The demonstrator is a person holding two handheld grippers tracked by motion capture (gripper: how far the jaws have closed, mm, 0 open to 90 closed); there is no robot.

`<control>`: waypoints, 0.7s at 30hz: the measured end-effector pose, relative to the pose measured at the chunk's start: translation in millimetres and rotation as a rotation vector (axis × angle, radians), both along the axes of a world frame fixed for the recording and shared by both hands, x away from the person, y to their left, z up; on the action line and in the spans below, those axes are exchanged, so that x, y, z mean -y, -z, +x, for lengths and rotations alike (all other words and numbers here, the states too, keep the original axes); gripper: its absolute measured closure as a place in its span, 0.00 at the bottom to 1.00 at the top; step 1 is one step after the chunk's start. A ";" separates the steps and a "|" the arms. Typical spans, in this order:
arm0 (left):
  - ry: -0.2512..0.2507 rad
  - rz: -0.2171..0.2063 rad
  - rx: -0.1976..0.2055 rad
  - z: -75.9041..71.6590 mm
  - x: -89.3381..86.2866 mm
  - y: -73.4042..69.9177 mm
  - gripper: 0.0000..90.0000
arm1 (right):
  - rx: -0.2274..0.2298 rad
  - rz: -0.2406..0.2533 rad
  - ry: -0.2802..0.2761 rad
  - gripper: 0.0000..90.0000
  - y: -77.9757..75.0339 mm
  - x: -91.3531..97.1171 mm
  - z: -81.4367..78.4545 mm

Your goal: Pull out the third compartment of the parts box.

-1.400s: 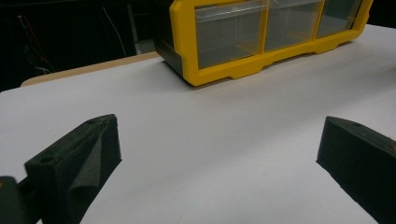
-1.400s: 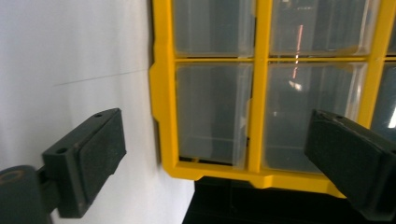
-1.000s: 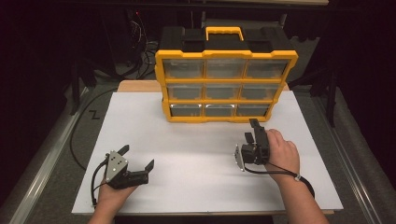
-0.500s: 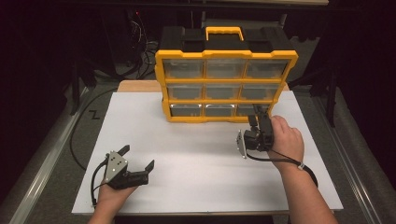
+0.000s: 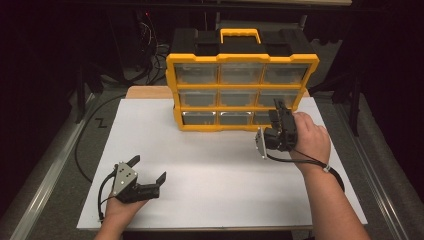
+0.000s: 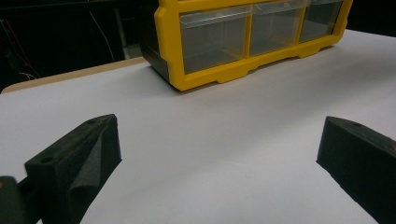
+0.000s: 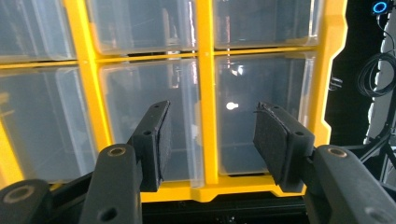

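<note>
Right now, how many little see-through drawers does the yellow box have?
9 drawers in the yellow box, in three rows of three: top, middle, bottom. The right gripper partly hides the bottom right one.

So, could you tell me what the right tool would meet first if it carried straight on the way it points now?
Most likely the yellow drawer organizer: the right tool, jaws apart with nothing between them, aims at the yellow upright between two clear drawers in its right-hand part. How far off it is, I can't judge.

High view: above the near table (image 5: 210,165) edge, facing forward and down; left gripper view: low, farther off, facing the yellow organizer (image 6: 243,42); right gripper view: close against its drawers (image 7: 261,121); organizer shared.
</note>
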State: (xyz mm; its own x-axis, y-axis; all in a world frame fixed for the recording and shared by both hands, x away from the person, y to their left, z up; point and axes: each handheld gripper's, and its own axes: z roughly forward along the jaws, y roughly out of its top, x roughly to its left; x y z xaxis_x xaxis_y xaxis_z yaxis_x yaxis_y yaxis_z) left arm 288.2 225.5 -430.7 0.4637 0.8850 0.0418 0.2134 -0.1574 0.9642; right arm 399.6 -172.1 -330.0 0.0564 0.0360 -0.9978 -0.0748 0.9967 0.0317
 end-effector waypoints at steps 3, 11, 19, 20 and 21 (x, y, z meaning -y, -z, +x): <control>0.001 0.001 0.002 -0.1 -0.4 -0.3 0.01 | 0.005 -0.007 0.008 0.56 -6.0 0.0 1.3; 0.009 0.004 -0.001 -1.1 -0.5 -0.6 0.01 | 0.023 0.022 0.008 0.63 -21.9 -1.4 4.9; 0.004 -0.001 -0.007 -0.5 -2.1 -0.2 0.01 | 0.048 0.013 0.008 0.68 -38.2 -0.4 15.1; 0.005 -0.002 -0.008 -0.5 -1.8 -0.2 0.01 | 0.049 0.014 0.010 0.69 -40.0 -0.2 16.8; 0.006 0.000 -0.008 -0.6 -1.4 -0.1 0.01 | 0.051 0.007 0.014 0.70 -42.3 0.2 18.7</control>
